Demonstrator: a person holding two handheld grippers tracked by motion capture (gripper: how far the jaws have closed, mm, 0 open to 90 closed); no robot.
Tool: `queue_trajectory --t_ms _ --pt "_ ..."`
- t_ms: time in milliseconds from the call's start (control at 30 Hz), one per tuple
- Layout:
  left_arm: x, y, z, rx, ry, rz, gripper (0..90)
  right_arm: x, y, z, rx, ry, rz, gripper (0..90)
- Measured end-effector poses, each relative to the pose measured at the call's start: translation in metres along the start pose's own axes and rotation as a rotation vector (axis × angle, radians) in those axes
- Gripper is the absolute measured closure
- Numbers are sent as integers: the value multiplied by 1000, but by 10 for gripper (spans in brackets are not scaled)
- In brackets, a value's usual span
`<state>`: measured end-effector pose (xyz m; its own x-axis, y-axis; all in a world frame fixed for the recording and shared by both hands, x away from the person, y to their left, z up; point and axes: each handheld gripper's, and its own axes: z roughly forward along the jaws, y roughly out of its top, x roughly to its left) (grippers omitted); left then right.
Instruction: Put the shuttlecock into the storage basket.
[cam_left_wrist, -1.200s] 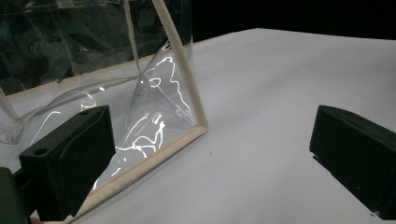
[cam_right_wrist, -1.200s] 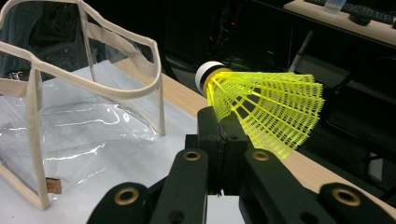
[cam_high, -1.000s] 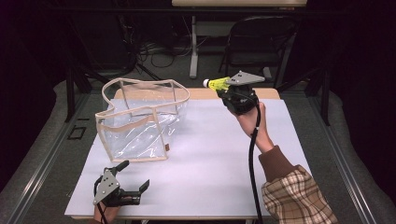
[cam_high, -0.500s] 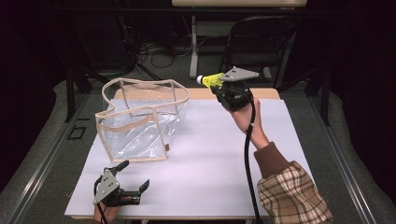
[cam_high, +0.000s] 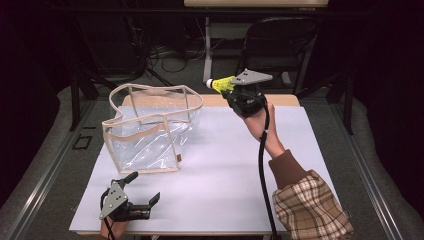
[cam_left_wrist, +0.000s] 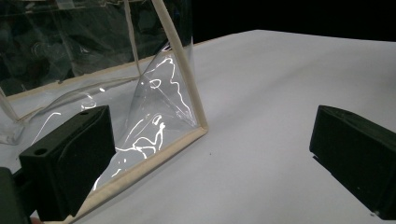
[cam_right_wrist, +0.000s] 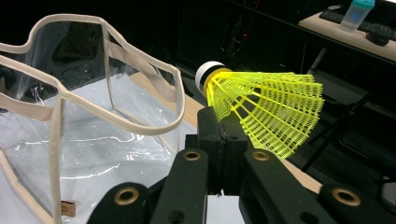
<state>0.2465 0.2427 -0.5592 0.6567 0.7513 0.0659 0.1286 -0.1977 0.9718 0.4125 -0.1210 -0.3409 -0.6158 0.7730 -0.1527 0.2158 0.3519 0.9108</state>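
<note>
Your right gripper (cam_high: 226, 86) is clamped on the yellow shuttlecock (cam_right_wrist: 261, 108) — its white cork tip points toward the clear bag (cam_high: 150, 130), which stands just beyond and below the jaws. Your left gripper (cam_high: 145, 192) rests released on the table (cam_high: 225, 170) — the bag's near corner lies beside its left jaw.

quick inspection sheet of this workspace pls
surface: white table, bare apart from the bag
job's things: clear bag upright, mouth open; yellow shuttlecock raised near the bag's rim
clutter: nothing seen
grippers: right gripper shut on shuttlecock; left gripper open on the table near the bag's corner
cables: black cable trails along the right forearm
surroundings: dark room, chair and floor wires behind the table
</note>
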Motion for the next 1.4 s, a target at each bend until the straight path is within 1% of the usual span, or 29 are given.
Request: queue_trajectory --t_ms 467,533,633,700,1067,1133,1200,1400 --pt "0 0 -1 -1 -3 -1 1 11 10 10 1 26 -28 900" --pt "1 0 0 -3 -4 -8 2 12 11 12 1 32 -32 900" --pt "1 0 -1 -6 -2 -1 2 16 13 15 3 38 -41 900" --pt "2 0 -1 -8 -2 -10 2 18 15 17 4 41 -48 900" --pt "2 0 -2 -8 -4 -6 2 33 29 27 -3 66 -79 900" --pt "2 0 -1 -7 -4 -11 2 35 31 28 -3 74 -83 900" --pt "2 0 -1 -8 -5 -6 2 38 33 30 -5 80 -89 900" --pt "2 0 -1 -6 -4 -11 2 45 37 37 3 101 -106 900"
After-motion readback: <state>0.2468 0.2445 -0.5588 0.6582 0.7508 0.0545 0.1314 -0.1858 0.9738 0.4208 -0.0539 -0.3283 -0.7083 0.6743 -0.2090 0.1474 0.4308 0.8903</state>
